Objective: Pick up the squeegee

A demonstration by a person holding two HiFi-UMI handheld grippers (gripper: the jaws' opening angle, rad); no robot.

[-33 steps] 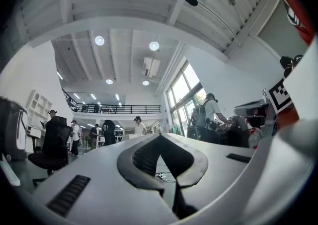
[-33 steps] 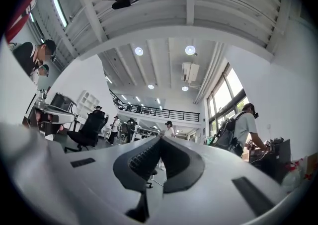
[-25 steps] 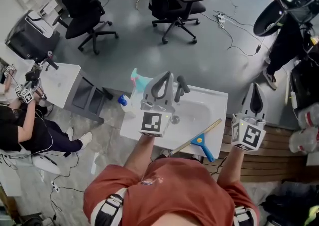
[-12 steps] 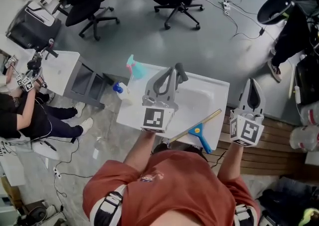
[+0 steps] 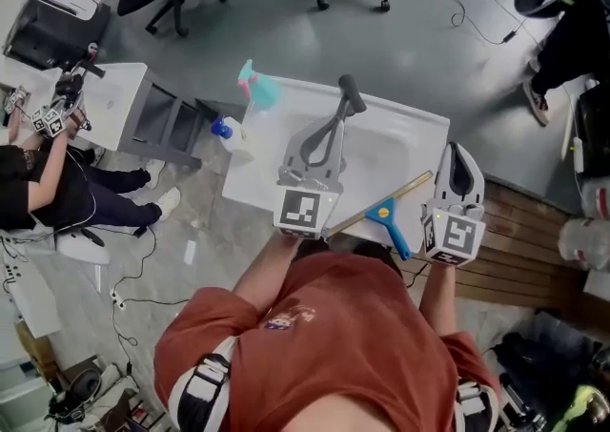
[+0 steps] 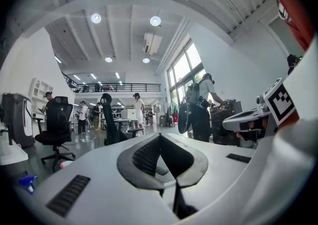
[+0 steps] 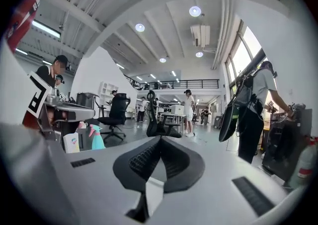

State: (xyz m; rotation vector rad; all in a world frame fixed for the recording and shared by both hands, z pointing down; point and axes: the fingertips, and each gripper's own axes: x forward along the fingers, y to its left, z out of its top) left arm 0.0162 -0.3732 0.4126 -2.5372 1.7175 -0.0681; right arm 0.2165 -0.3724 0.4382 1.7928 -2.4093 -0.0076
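head: steeply down over sink (image 5: 427,146) | gripper views: level, across room | shared: spray bottle (image 5: 259,89)

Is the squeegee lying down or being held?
Lying down. The squeegee rests flat on the white sink's near edge, nothing gripping it.

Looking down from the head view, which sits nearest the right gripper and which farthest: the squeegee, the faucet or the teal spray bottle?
1. Squeegee, on the sink near edge, just left of the right gripper.
2. Faucet, at the sink's back, middle.
3. Teal spray bottle, far left corner.
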